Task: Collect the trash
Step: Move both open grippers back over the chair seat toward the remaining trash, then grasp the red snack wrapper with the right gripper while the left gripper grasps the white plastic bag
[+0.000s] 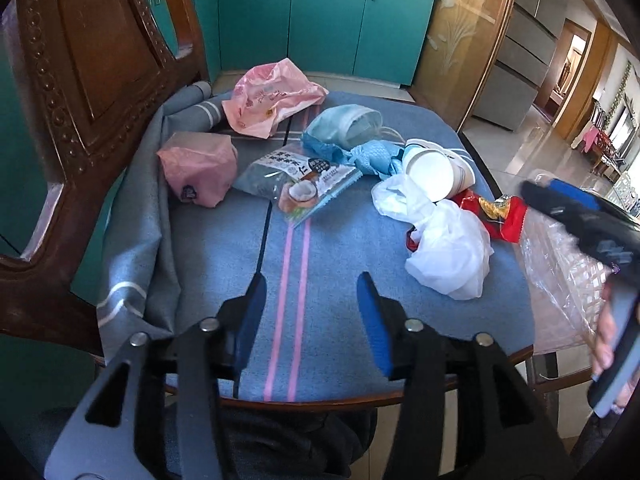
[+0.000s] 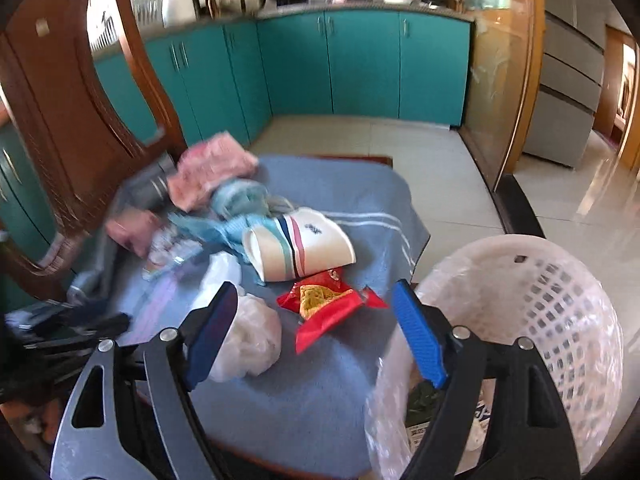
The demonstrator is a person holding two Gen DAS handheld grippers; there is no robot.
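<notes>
Trash lies on a chair seat covered by a blue cloth (image 1: 320, 264): two pink bags (image 1: 272, 96), a clear snack pouch (image 1: 298, 180), a light blue mask (image 1: 348, 126), a striped paper cup (image 2: 298, 242), a white plastic bag (image 1: 444, 248) and a red snack wrapper (image 2: 320, 300). My left gripper (image 1: 312, 284) is open and empty above the seat's front. My right gripper (image 2: 316, 294) is open and empty, just above the red wrapper and white bag (image 2: 248, 336). It shows at the right in the left wrist view (image 1: 592, 220).
A white mesh bin (image 2: 532, 312) lined with clear plastic stands right of the seat, with some items inside. The carved wooden chair back (image 1: 80, 100) rises at the left. Teal cabinets (image 1: 320, 20) and tiled floor (image 2: 440, 176) lie beyond.
</notes>
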